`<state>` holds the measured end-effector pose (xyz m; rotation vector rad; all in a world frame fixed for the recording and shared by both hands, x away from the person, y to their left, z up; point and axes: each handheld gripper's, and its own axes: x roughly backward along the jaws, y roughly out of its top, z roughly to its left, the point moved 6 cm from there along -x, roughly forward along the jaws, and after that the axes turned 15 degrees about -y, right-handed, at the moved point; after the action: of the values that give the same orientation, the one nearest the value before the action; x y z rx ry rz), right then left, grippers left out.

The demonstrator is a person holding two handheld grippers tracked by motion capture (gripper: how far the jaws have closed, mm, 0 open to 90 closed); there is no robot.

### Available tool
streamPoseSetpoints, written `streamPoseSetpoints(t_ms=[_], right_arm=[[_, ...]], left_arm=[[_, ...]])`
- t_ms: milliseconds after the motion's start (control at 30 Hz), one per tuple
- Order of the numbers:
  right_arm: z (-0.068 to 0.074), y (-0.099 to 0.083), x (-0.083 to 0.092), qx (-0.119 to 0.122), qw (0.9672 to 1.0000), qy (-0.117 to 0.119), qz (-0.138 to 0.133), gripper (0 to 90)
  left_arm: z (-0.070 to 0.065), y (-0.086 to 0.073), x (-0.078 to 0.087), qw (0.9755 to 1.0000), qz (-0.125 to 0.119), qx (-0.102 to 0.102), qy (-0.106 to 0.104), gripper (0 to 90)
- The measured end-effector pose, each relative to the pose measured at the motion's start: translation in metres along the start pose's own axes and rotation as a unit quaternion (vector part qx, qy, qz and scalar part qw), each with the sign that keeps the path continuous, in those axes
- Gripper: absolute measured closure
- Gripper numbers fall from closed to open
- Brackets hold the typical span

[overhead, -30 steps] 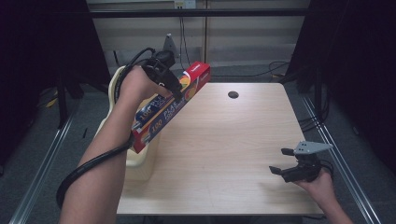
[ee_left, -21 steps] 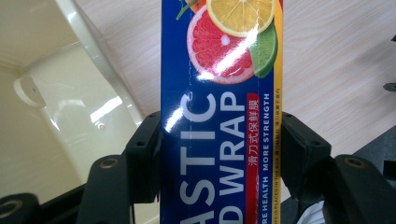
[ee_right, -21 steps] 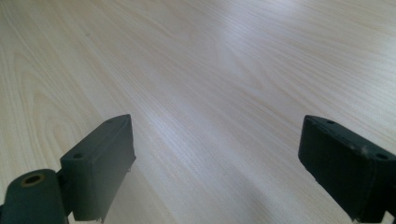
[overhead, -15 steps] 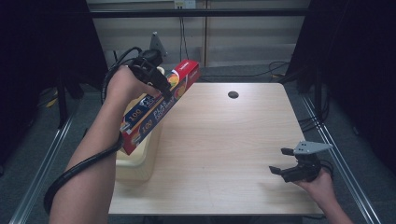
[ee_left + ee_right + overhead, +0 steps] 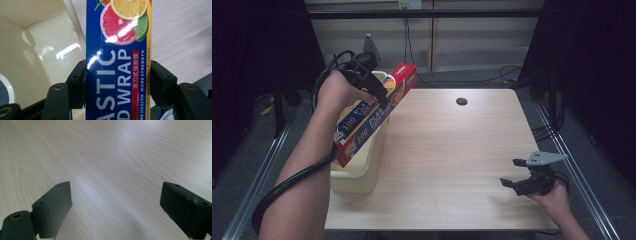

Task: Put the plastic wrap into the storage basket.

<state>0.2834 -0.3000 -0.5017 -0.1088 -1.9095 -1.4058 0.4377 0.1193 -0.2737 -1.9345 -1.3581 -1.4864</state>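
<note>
The left tongs (image 5: 379, 92) grasp the plastic wrap box (image 5: 372, 116) across its width, its long axis slanting down into the cream bin (image 5: 362, 170) at the desk's (image 5: 452, 150) left edge, while the released right tongs (image 5: 516, 172) rest well apart.

The table (image 5: 452, 150) is evenly lit from above; glare is seen on the box (image 5: 117, 62); surroundings are left dark.

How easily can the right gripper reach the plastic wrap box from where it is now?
Probably not easily. The right gripper sits open at the table's near right corner, while the plastic wrap box is held by the left gripper above the cream bin at the left edge. Nothing lies between.
</note>
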Motion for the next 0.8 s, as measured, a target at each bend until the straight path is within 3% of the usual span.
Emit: streamPoseSetpoints(t_ms=[700,800], right_arm=[[-0.001,0.000,0.000,0.003,1.0000,-0.002,-0.003,10.1],[0.000,0.000,0.001,0.001,1.0000,-0.002,-0.002,10.2]], left_arm=[[0.020,-0.016,0.019,0.9985,-0.032,0.044,0.009,40.7],[0.025,-0.018,0.022,0.9983,-0.032,0.046,0.020,40.7]])
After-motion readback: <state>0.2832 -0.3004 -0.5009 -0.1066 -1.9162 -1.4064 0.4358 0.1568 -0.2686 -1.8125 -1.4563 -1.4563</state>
